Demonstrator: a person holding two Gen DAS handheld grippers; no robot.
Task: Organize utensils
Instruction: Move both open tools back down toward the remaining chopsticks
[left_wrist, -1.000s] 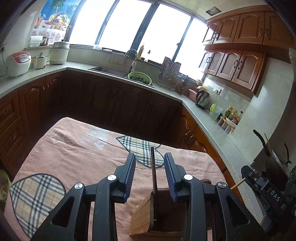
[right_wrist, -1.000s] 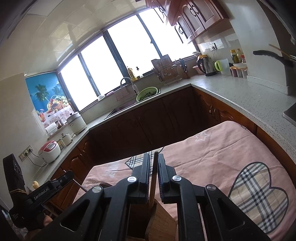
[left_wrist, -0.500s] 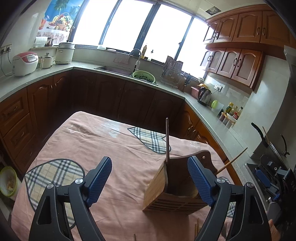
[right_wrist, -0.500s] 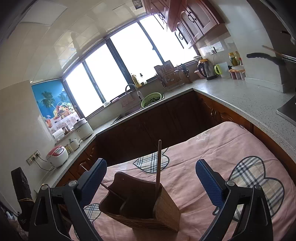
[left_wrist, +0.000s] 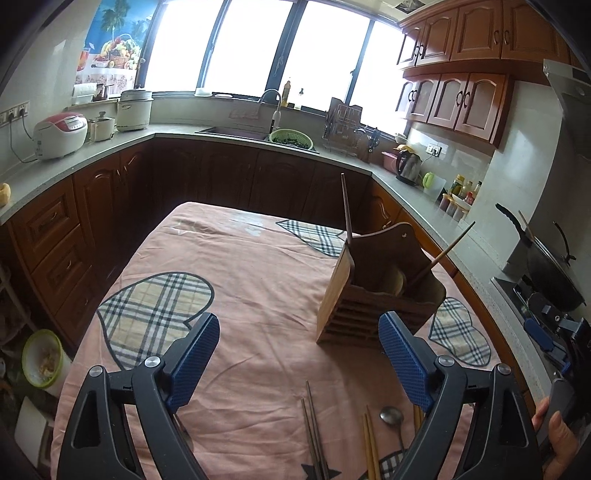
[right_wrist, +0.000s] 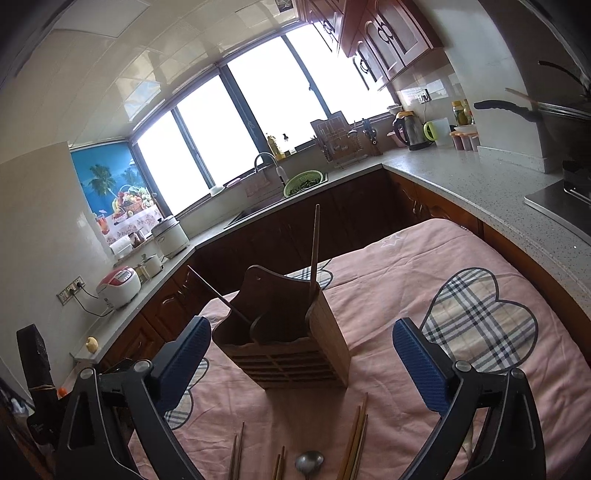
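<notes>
Both the left gripper (left_wrist: 297, 363) and the right gripper (right_wrist: 301, 363) hang wide open and empty over the table's near edge, where thin, stiff, light chopsticks (right_wrist: 355, 439) look slippery, so I'd pinch mid-shaft.

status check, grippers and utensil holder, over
Left gripper open, empty; right gripper open, empty. Wooden holder upright on pink cloth, two chopsticks inside. Loose chopsticks and spoon on cloth in front. Nothing blocking.
</notes>
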